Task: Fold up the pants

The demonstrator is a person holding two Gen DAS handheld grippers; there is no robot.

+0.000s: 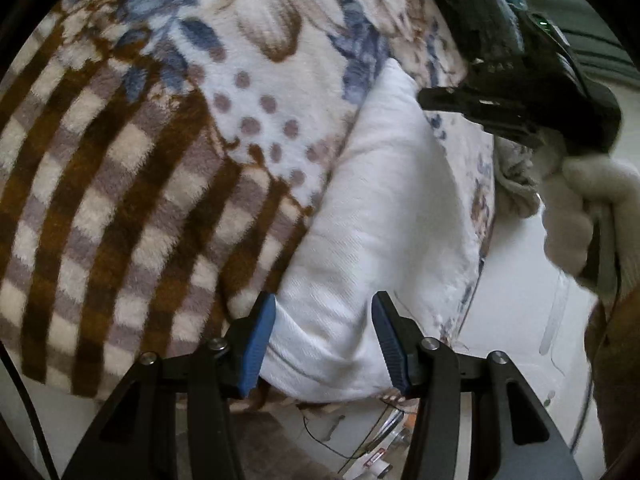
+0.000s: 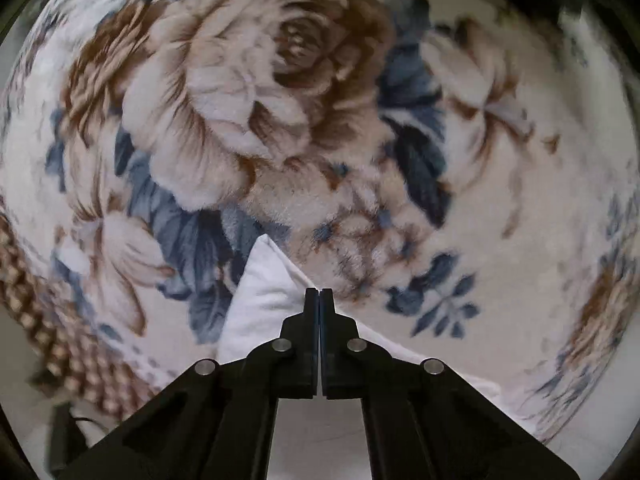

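Observation:
The white pants lie as a long folded strip on a flowered fleece blanket. My left gripper is open, its blue pads on either side of the near end of the strip, not closed on it. In the left wrist view my right gripper is at the upper right, held by a gloved hand. In the right wrist view the right gripper is shut, and a white corner of the pants sticks up by its tips; I cannot tell for sure if cloth is pinched.
The blanket fills both views, with a brown checked border on the left. A pale floor lies beyond the blanket's edge at the right. Thin wires and small clutter lie on the floor below the blanket's near edge.

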